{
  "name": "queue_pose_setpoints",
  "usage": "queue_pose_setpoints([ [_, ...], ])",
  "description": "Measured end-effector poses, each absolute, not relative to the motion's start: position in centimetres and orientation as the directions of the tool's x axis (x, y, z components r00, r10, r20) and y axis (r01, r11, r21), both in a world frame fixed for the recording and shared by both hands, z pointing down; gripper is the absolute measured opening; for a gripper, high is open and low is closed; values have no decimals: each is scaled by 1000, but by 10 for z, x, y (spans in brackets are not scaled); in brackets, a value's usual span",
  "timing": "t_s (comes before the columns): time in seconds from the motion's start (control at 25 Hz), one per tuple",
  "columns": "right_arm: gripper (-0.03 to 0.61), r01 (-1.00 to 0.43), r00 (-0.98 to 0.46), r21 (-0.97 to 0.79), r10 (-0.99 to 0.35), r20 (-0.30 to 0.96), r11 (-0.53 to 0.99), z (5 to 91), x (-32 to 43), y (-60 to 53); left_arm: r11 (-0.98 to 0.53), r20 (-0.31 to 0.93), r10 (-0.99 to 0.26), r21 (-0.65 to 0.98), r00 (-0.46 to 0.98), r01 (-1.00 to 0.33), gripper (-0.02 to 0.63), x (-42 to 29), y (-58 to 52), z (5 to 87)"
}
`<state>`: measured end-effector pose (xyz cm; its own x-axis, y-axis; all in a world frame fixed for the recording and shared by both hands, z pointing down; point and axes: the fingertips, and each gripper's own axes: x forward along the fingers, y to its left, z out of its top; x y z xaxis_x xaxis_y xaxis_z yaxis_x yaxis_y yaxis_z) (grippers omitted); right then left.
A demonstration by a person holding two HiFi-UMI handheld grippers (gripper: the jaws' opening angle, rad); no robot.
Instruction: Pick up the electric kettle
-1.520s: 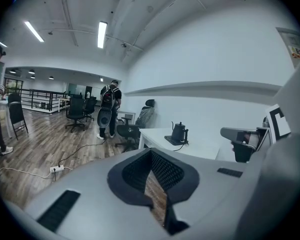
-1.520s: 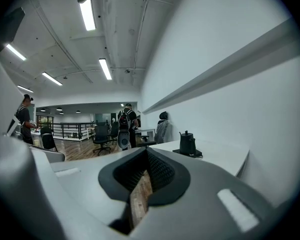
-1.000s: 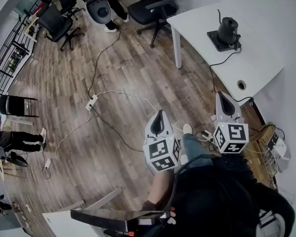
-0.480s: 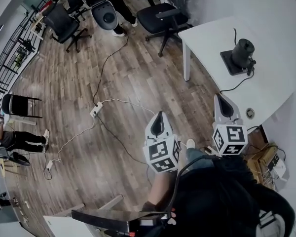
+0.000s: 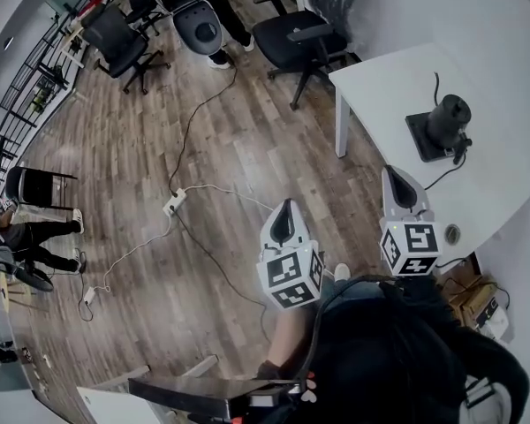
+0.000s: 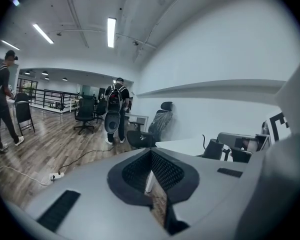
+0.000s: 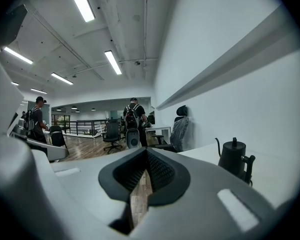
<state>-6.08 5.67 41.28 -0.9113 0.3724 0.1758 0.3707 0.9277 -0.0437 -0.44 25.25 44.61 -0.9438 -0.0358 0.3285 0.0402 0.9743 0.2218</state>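
Observation:
The electric kettle (image 5: 448, 116) is black with a thin gooseneck spout and stands on its black base (image 5: 427, 141) on the white table (image 5: 384, 78) at the right. Both grippers are held above the wooden floor, short of the table, and both are shut and empty. My right gripper (image 5: 394, 177) is nearest, at the table's near edge, with the kettle ahead and to its right. My left gripper (image 5: 286, 207) hangs further left over the floor. In the right gripper view the kettle (image 7: 233, 159) stands right of the closed jaws (image 7: 146, 151). The left gripper view shows the kettle (image 6: 213, 148) far right of its closed jaws (image 6: 151, 151).
A black office chair (image 5: 296, 35) stands by the table's far corner, with more chairs (image 5: 115, 34) behind. A power strip (image 5: 171, 204) and cables lie on the floor. A person with a backpack (image 7: 134, 116) stands far off. The table has a cable hole (image 5: 452, 233).
Both grippers have moved forward together toward the table, staying shut. In the head view the table and kettle have slid lower and to the right, closer to the right gripper.

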Motion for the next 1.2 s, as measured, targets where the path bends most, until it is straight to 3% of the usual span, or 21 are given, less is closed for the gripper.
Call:
queue_pose_setpoints([
  [0.32,2,384,-903,-39,385,191,922,420,-107,76,969,340,-6,233,-940,78,0,-46,279,453],
  [1.2,2,319,-934,-27,319,159,947,411,-327,195,976,326,-104,216,-940,-33,0,-286,396,448],
])
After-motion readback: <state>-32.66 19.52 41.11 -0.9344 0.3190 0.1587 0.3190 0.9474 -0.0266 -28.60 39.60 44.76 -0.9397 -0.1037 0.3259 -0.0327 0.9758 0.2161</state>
